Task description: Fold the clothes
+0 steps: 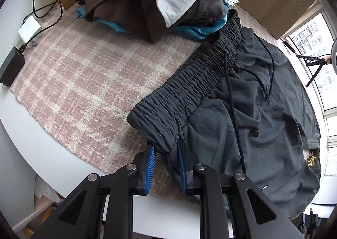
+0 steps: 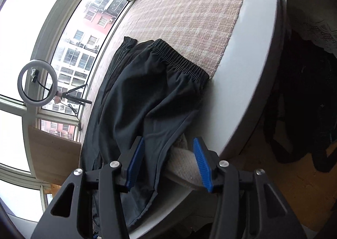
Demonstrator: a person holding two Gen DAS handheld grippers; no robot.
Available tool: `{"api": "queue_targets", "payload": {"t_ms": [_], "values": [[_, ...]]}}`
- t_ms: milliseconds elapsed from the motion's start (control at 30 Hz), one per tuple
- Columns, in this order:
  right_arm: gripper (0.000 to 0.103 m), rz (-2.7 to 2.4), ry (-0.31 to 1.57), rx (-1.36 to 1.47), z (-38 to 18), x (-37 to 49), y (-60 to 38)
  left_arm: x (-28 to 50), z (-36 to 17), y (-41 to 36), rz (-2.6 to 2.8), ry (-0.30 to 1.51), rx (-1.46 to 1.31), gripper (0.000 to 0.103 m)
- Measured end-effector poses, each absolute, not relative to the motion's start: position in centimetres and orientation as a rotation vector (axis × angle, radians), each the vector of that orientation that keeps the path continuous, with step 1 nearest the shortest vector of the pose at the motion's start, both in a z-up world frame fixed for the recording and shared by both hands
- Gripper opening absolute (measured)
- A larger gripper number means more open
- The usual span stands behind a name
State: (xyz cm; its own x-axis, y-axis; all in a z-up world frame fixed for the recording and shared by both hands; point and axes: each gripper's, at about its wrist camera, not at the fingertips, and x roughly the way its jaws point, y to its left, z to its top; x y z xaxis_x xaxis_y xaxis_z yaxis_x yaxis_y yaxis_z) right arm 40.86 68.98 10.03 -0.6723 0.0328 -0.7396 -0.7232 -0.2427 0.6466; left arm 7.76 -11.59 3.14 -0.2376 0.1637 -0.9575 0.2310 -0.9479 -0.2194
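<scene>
Dark shorts [image 1: 263, 116] spread on plaid mat [image 1: 80, 66], waistband running away from left gripper [image 1: 166, 154]. Left jaws straddling near waistband corner, not closed; right gripper [image 2: 168, 150] agape over hem, gripping nothing.

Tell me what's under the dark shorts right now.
The dark shorts lie on the pink plaid cloth, which covers the white table. Anything beneath their middle is hidden.
</scene>
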Motion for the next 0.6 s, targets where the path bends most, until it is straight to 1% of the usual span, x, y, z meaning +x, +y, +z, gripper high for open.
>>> {"api": "queue_targets", "payload": {"t_ms": [100, 200, 367, 433, 467, 600], "values": [[0.047, 1.955, 1.578, -0.831, 8.4, 40.2, 70.8, 7.7, 3.7, -10.9, -2.399, 0.452, 1.9, 0.019], [0.047, 1.932, 1.609, -0.849, 7.1, 39.7, 71.6, 7.8, 4.0, -10.5, -2.401, 0.448, 1.892, 0.019], [0.047, 1.88, 1.808, -0.828, 4.3, 39.2, 71.3, 8.3, 4.5, -10.7, -2.417, 0.428, 1.876, 0.016], [0.025, 1.866, 1.875, -0.794, 3.7, 39.1, 70.9, 8.4, 4.7, -11.2, -2.424, 0.433, 1.866, 0.014], [0.003, 1.863, 1.898, -0.758, 3.7, 39.2, 70.8, 8.5, 4.9, -11.2, -2.427, 0.44, 1.855, 0.014], [0.002, 1.888, 1.912, -0.55, 7.5, 40.9, 70.4, 8.7, 6.7, -11.2, -2.457, 0.542, 1.788, 0.011]]}}
